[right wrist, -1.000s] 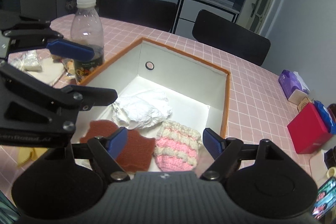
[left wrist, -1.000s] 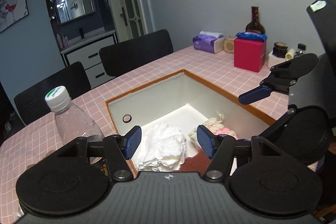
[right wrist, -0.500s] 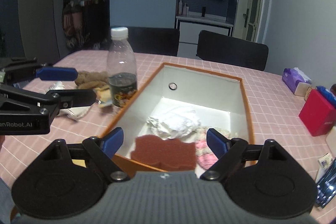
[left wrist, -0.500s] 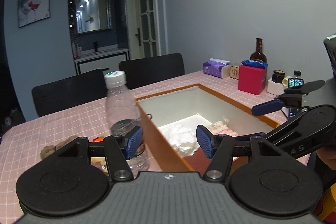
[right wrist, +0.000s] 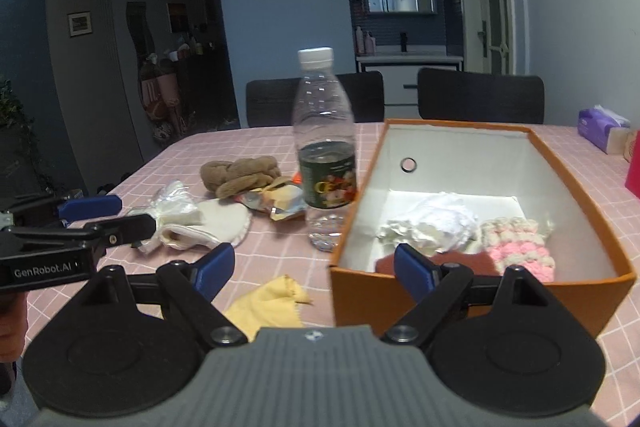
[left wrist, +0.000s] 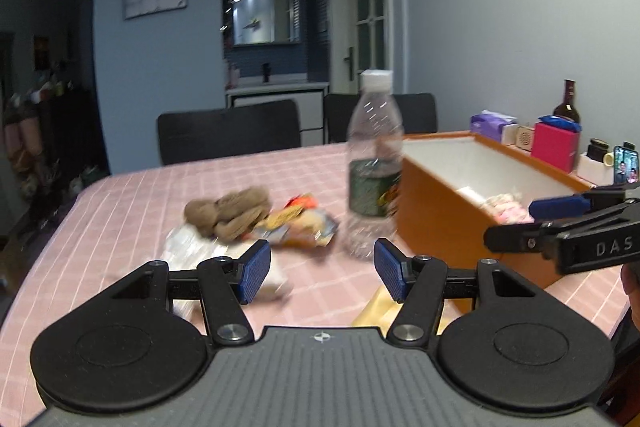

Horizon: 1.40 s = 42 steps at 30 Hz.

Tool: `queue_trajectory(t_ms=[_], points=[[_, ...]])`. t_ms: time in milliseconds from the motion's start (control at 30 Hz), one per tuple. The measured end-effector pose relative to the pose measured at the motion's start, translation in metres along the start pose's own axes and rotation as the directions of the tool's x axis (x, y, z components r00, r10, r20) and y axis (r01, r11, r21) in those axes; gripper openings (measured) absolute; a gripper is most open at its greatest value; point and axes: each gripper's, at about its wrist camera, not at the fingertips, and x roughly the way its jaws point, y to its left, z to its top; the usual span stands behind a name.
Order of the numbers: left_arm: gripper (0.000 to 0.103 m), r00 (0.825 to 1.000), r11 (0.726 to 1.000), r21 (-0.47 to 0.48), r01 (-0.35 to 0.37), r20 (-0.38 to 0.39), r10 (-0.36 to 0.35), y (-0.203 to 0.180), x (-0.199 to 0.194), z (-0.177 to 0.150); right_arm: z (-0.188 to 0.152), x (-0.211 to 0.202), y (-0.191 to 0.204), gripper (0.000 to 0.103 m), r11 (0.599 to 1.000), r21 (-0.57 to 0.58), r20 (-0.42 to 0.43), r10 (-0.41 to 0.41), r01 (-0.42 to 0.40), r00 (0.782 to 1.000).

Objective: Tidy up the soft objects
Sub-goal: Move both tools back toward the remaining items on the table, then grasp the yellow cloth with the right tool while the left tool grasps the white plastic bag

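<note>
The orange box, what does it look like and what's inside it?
The orange box is a long open box, likely cardboard, orange outside and white inside, with a small round hole in its far wall. It sits flat on the pink checked tablecloth, with the water bottle right beside it. Inside lie a white cloth, a pink and cream knitted piece and a reddish-brown cloth.

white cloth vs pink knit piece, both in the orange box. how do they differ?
Colour: the white cloth is plain white; the pink knit piece is banded pink and cream.
Texture: the white cloth is thin, crumpled fabric; the pink knit piece is chunky, ribbed yarn.
Place: in the right wrist view the white cloth lies mid-floor of the orange box, the pink knit piece to its right, nearer the side wall.
Shared: both are soft, lie loose, ungripped.
</note>
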Motion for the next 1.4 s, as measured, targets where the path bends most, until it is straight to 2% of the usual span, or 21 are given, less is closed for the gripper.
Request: queue_trajectory(t_ms=[233,400,533,833,900,967,1033,1067,1100,1133,1200,1233,1400], points=[[0.069,0.996,0.998,-0.041,-0.052,-0.081,0.049,0.029,-0.010,-0.035,-0.021,0.006,0.042,0.085,0.994,-0.112,0.028,-0.013,0.016,1.000],[0.066,0.993,0.995,-0.089,-0.053,-0.107,0.044,0.043,-0.013,-0.050,-0.045,0.033,0.061,0.086,0.988,-0.156,-0.077,0.010,-0.022,0.997],[0.066,0.992,0.994,-0.094,-0.057,-0.118,0.045,0.051,-0.011,-0.056,-0.060,0.064,0.066,0.089,0.986,-0.165,-0.160,-0.022,-0.005,0.987],[0.067,0.986,0.992,-0.092,-0.088,-0.149,0.073,0.072,-0.001,-0.061,-0.067,0.103,0.055,0.087,0.994,-0.094,-0.228,-0.069,0.048,0.971],[0.067,0.985,0.992,-0.088,-0.091,-0.153,0.077,0.074,0.002,-0.060,-0.065,0.107,0.058,0.082,0.994,-0.100,-0.224,-0.073,0.051,0.972],[0.067,0.984,0.992,-0.084,-0.094,-0.160,0.080,0.077,0.006,-0.059,-0.062,0.110,0.060,0.072,0.993,-0.110,-0.218,-0.074,0.051,0.973],[0.068,0.984,0.992,-0.079,-0.098,-0.159,0.085,0.079,0.010,-0.058,-0.059,0.113,0.064,0.050,0.991,-0.129,-0.215,-0.062,0.034,0.975],[0.070,0.984,0.992,-0.076,-0.100,-0.157,0.087,0.080,0.012,-0.057,-0.057,0.115,0.067,0.046,0.990,-0.140,-0.218,-0.057,0.027,0.974],[0.071,0.984,0.992,-0.074,-0.101,-0.156,0.089,0.081,0.013,-0.055,-0.056,0.117,0.069,0.038,0.989,-0.147,-0.220,-0.052,0.020,0.974],[0.071,0.984,0.992,-0.071,-0.103,-0.156,0.091,0.082,0.015,-0.054,-0.055,0.118,0.071,0.024,0.988,-0.157,-0.221,-0.048,0.013,0.974],[0.071,0.984,0.993,-0.062,-0.106,-0.153,0.095,0.084,0.018,-0.051,-0.053,0.122,0.077,0.005,0.980,-0.198,-0.219,-0.065,0.020,0.974],[0.071,0.983,0.992,-0.057,-0.109,-0.152,0.099,0.085,0.019,-0.050,-0.053,0.124,0.078,0.001,0.976,-0.216,-0.216,-0.077,0.029,0.973],[0.071,0.983,0.992,-0.047,-0.116,-0.147,0.108,0.092,0.024,-0.043,-0.045,0.127,0.074,0.000,0.980,-0.199,-0.223,-0.038,-0.007,0.974]])
